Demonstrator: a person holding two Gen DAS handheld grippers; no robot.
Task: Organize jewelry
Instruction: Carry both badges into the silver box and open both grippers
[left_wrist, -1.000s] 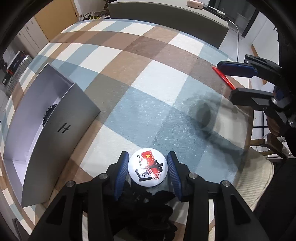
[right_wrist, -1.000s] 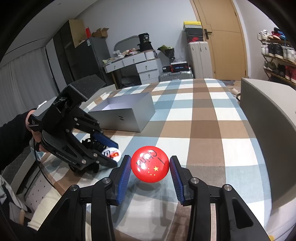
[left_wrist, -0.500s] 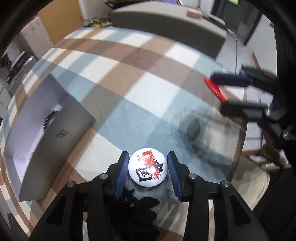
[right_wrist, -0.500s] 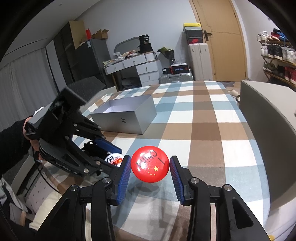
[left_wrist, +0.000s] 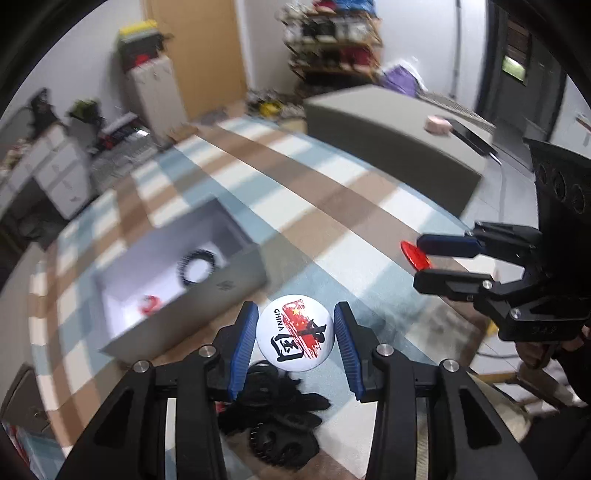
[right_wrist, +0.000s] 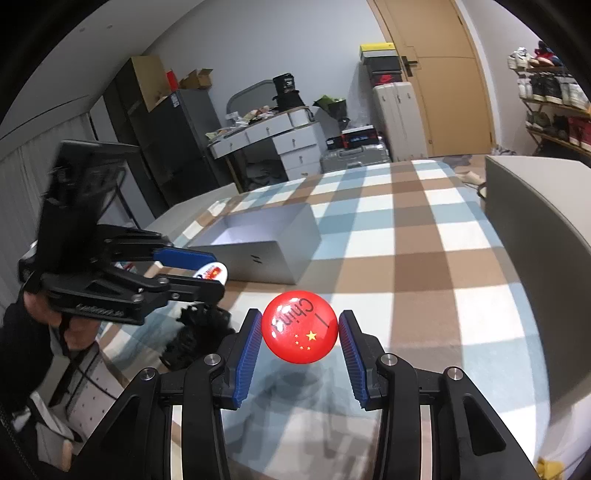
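Mid-transfer: left gripper (left_wrist: 295, 341) is clamped on the white badge (left_wrist: 296, 328), held above the table beside the open grey box (left_wrist: 221, 291). Right gripper (right_wrist: 300, 338) grips the red badge (right_wrist: 300, 326), waiting. Next: carry white badge over the box, release.

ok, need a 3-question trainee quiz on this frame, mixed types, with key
1. True or false: the left tongs hold a white badge lifted off the tablecloth.
2. Multiple choice: what do the right tongs grip? A) a black bracelet B) a red badge C) nothing
3. Short answer: what lies inside the open grey box?

Key
1. True.
2. B.
3. A black bead bracelet and a small red item, too blurred to identify.
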